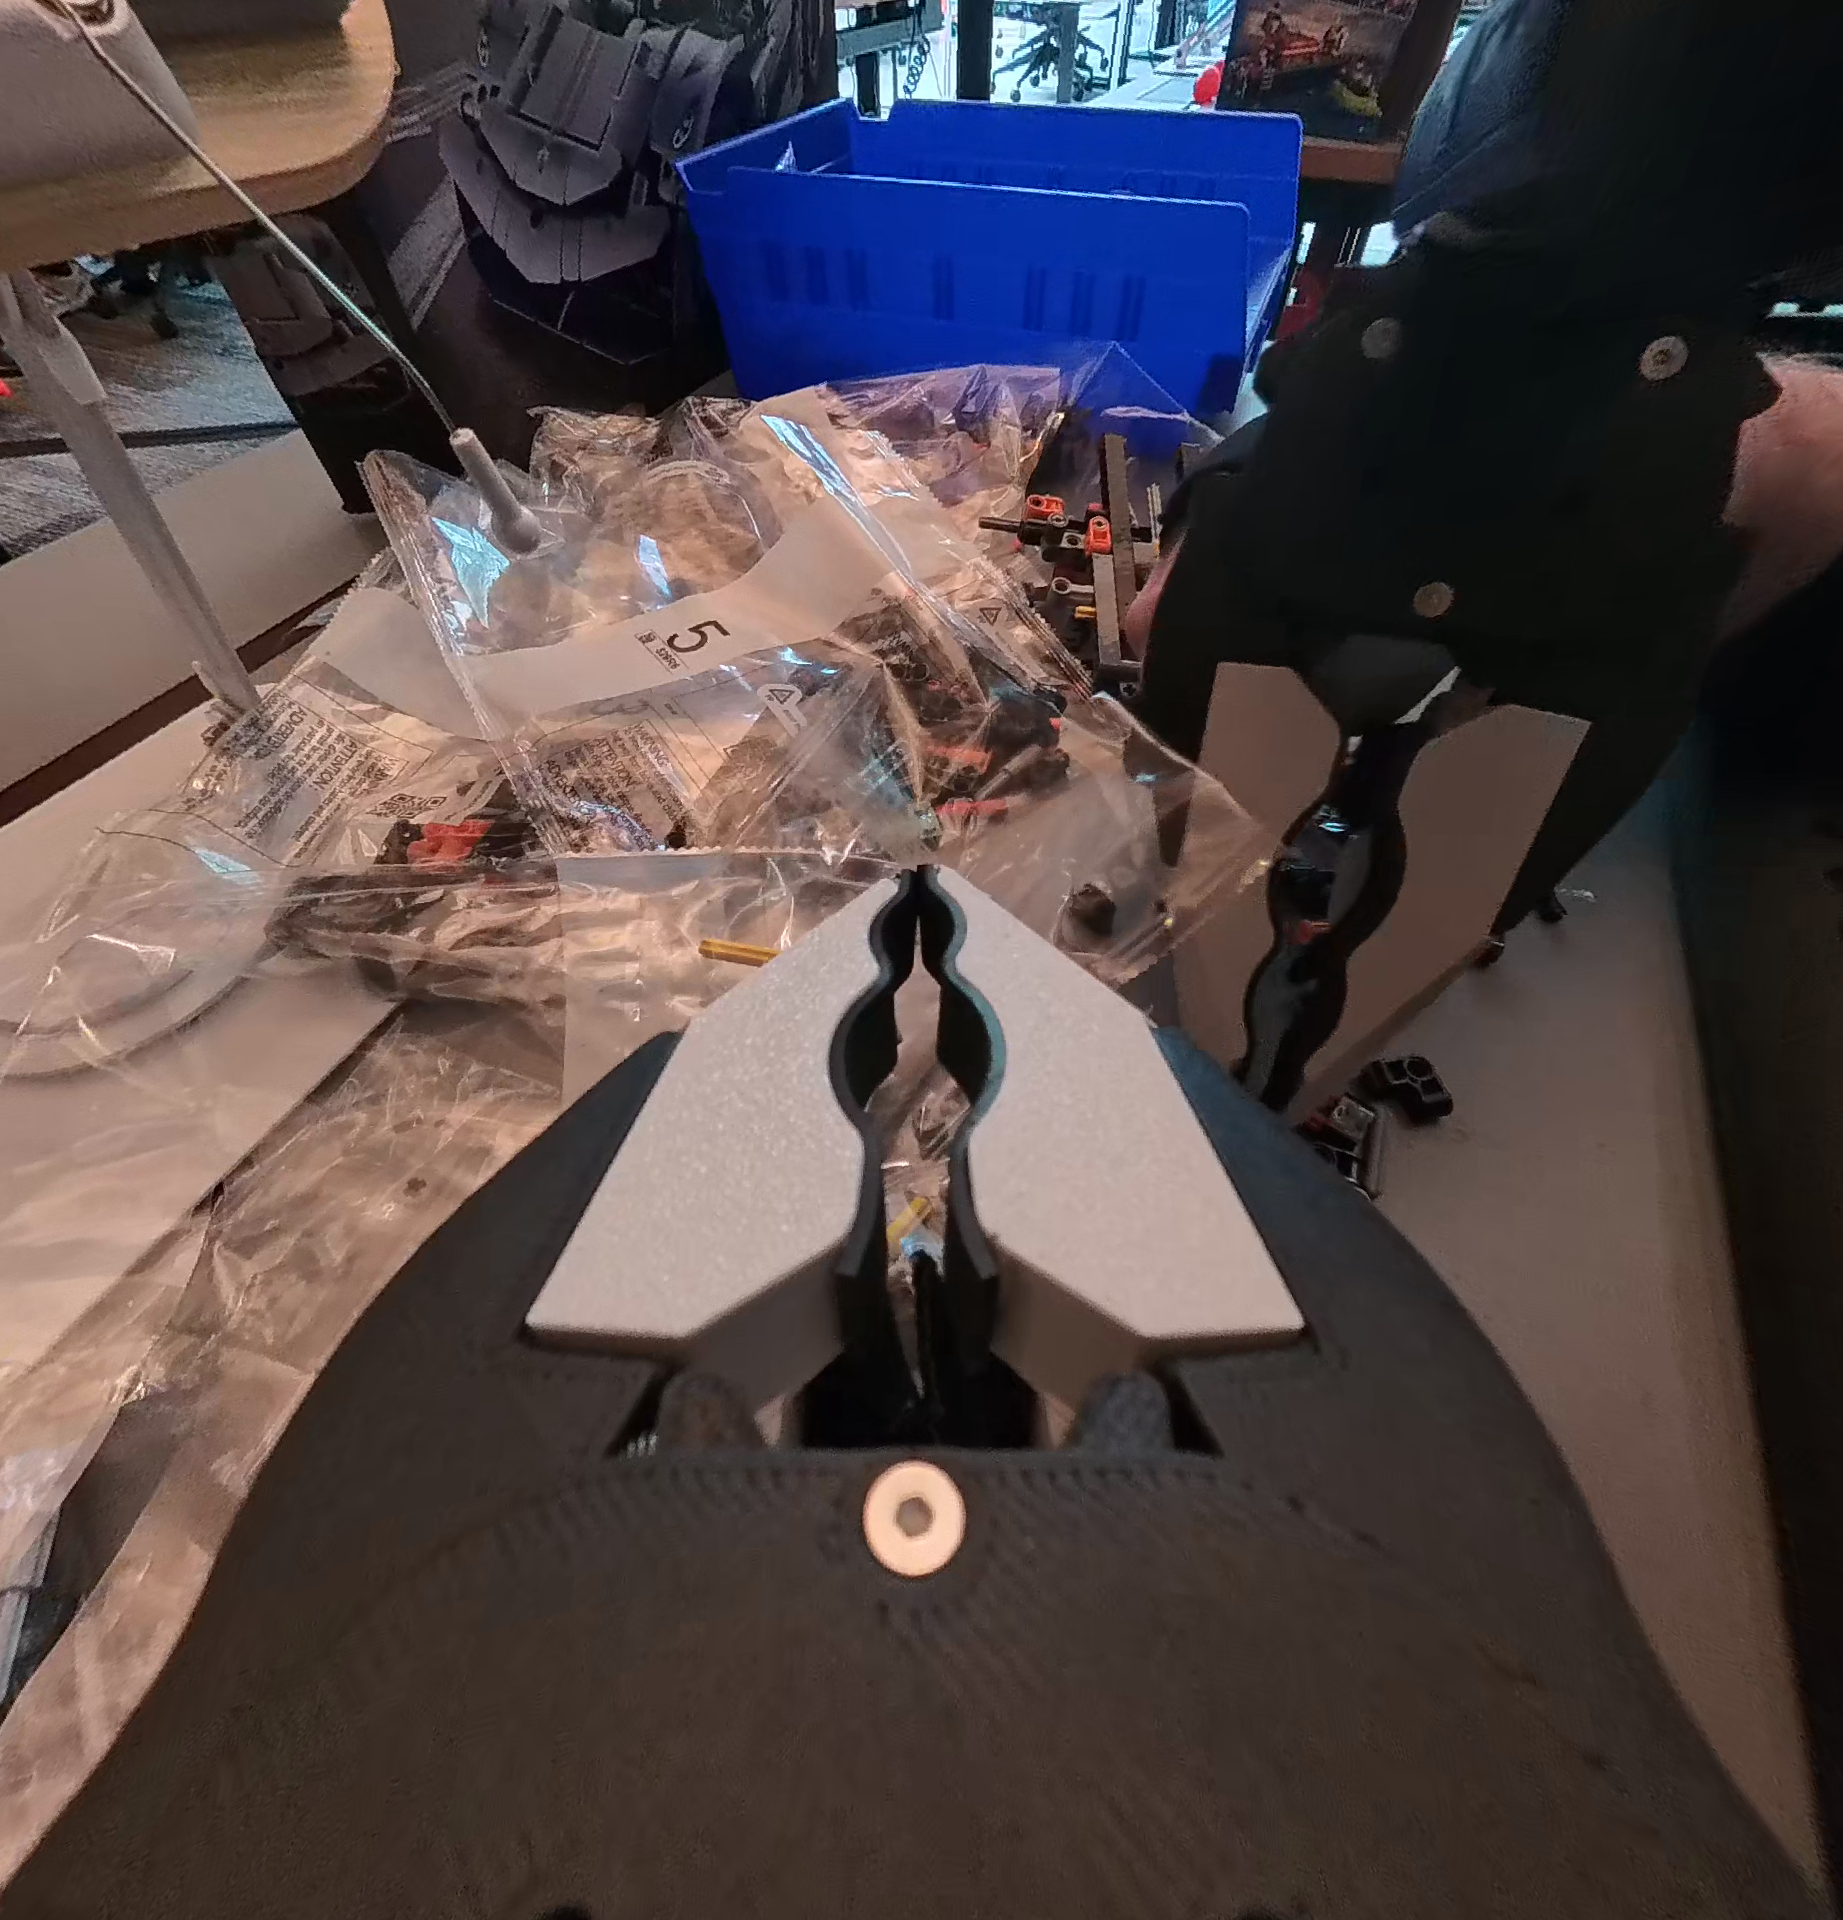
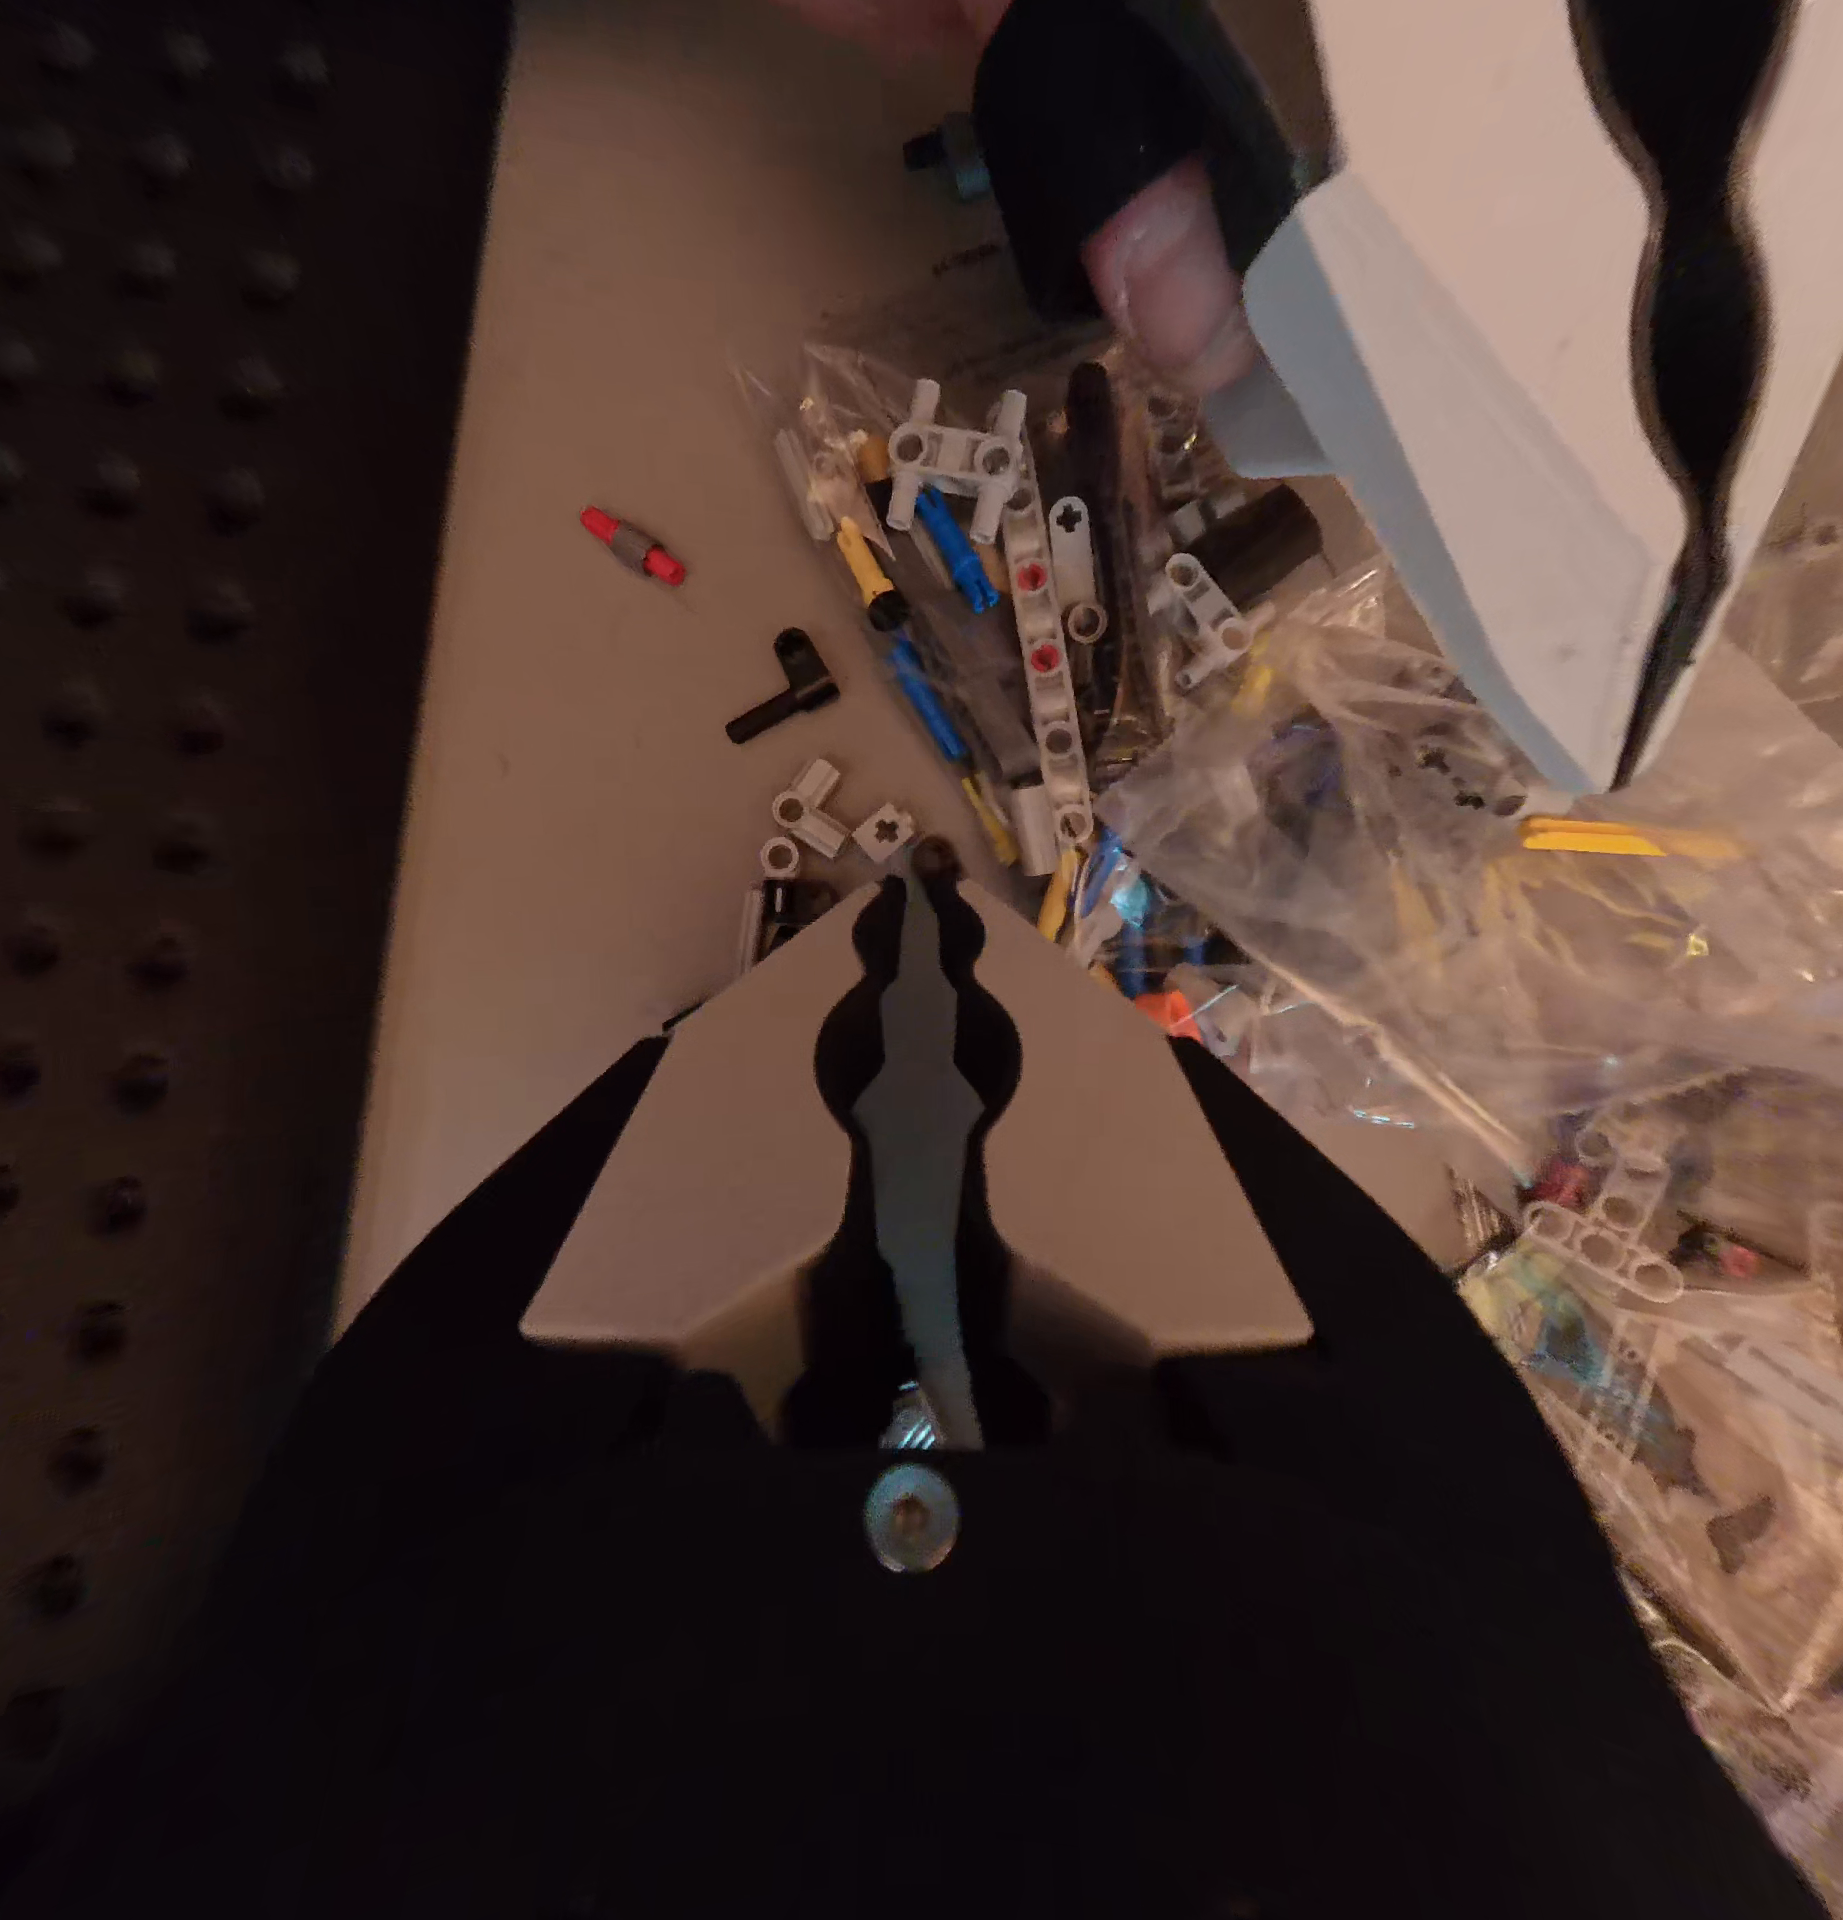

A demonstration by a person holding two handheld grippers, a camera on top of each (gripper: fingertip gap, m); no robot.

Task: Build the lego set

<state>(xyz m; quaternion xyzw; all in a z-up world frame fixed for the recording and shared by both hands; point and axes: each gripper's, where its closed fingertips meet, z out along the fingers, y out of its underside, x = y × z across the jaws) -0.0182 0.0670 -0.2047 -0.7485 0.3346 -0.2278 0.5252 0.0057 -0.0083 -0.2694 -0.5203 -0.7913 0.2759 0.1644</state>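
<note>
My left gripper point(image 1: 918, 878) is shut, pinching the edge of a clear plastic bag point(image 1: 751, 748) of lego pieces. In the right wrist view it point(image 2: 1621, 781) hangs at the upper right with the bag point(image 2: 1416, 831) bunched at its tips. Loose lego pieces point(image 2: 1042, 644), grey, blue, yellow and black, lie spilled on the table beside the bag. My right gripper point(image 2: 912, 883) points down at them, its jaws almost together, with a small dark round piece point(image 2: 936, 856) at the tips. It also shows in the left wrist view point(image 1: 1265, 1081).
Several more clear bags of pieces point(image 1: 273, 790) cover the table. A part-built black lego frame point(image 1: 1104, 561) stands before a blue bin point(image 1: 1000, 260). A red-and-grey pin point(image 2: 632, 544) and a black connector point(image 2: 787, 686) lie apart. A dark studded mat point(image 2: 169, 727) borders the table. Tip to tip, the grippers are about 10 cm apart. My left tips are about 15 cm from the red-and-grey pin point(image 2: 632, 544), my right tips only 9 cm.
</note>
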